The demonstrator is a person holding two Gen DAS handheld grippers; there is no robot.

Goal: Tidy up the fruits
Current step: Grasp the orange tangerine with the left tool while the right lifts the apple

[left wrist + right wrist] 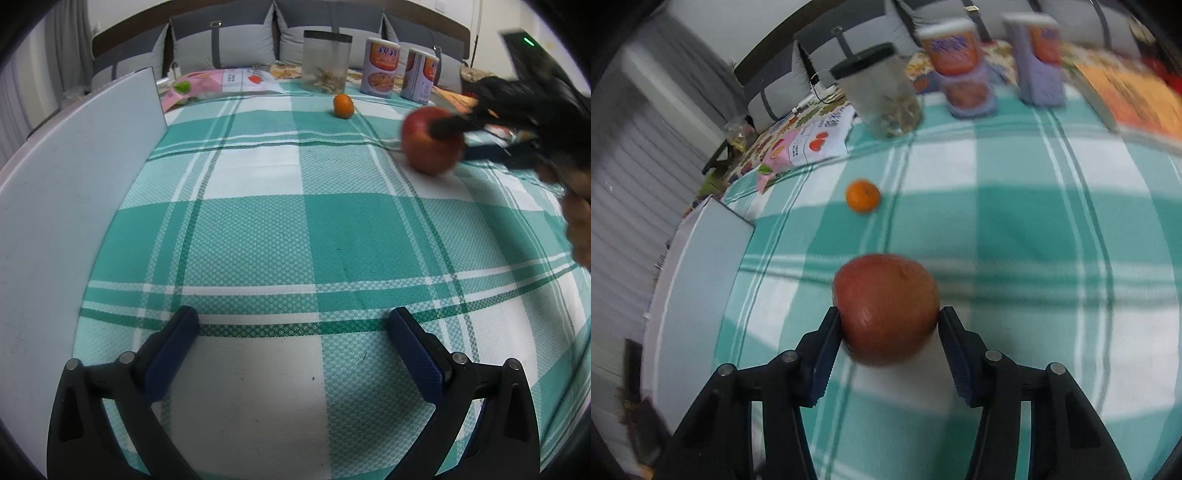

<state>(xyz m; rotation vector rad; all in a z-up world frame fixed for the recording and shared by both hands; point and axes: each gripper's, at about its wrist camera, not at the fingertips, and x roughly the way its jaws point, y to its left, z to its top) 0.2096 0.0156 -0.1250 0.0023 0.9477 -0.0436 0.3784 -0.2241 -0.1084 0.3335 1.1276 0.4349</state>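
The right tool (pixel 888 325) has its two pads pressed on the sides of the apple (pixel 886 308), so it holds it. The apple is near the right edge of the counter (pixel 258 236), and I cannot tell if it is lifted. It looks heavy and hard, with smooth, slippery skin. A squeeze at its fat middle seems best, and not too hard, or it may bruise. It is big, round and red, with a bit of yellow. A small orange (pixel 343 106) sits alone near the far edge. It looks light and a bit soft. The left tool (pixel 291 354) is wide open and holds nothing, near the front edge.
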